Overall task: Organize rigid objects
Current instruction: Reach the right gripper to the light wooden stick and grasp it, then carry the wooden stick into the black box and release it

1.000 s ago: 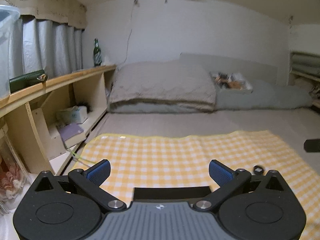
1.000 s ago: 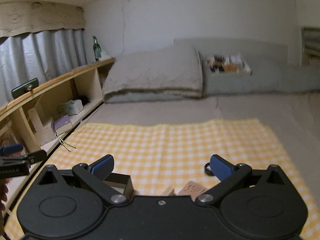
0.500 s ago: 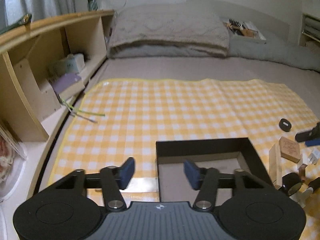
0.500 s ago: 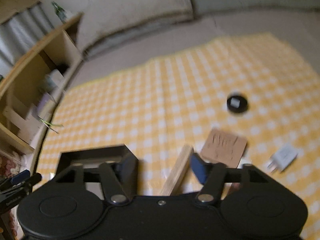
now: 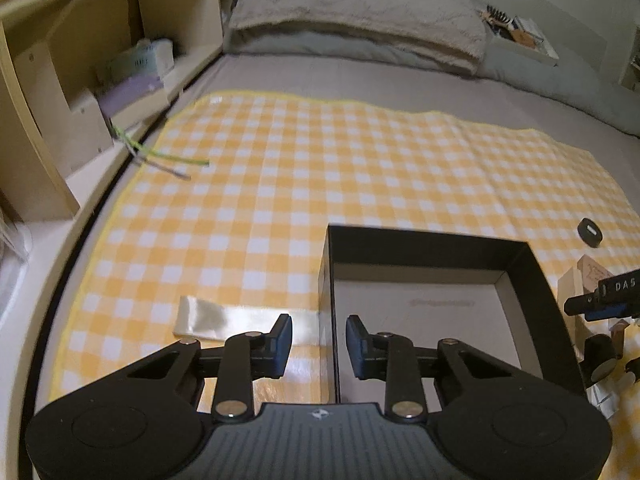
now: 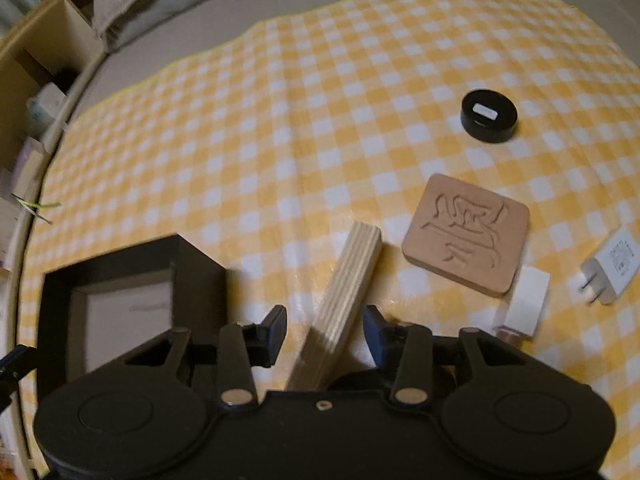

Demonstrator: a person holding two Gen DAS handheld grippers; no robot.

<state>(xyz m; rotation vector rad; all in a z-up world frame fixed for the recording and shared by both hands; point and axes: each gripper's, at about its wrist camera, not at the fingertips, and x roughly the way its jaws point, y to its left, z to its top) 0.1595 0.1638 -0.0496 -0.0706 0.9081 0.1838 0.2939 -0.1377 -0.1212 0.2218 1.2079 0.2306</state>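
Right gripper [image 6: 325,330] jaws just closing, straddle plywood block [image 6: 344,292], pads not touching. Block stiff, light; pinch long flat faces. Left gripper [image 5: 319,342] jaws just closing astride black box [image 5: 436,240] wall, gap remains. Carved tile [image 6: 466,232] at 2 o'clock.

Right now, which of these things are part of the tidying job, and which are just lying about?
Part of the job:
black box
plywood block
carved wooden tile
round black puck
white plug adapter

Just lying about:
checked cloth
pillow
shelf clutter
green stalks
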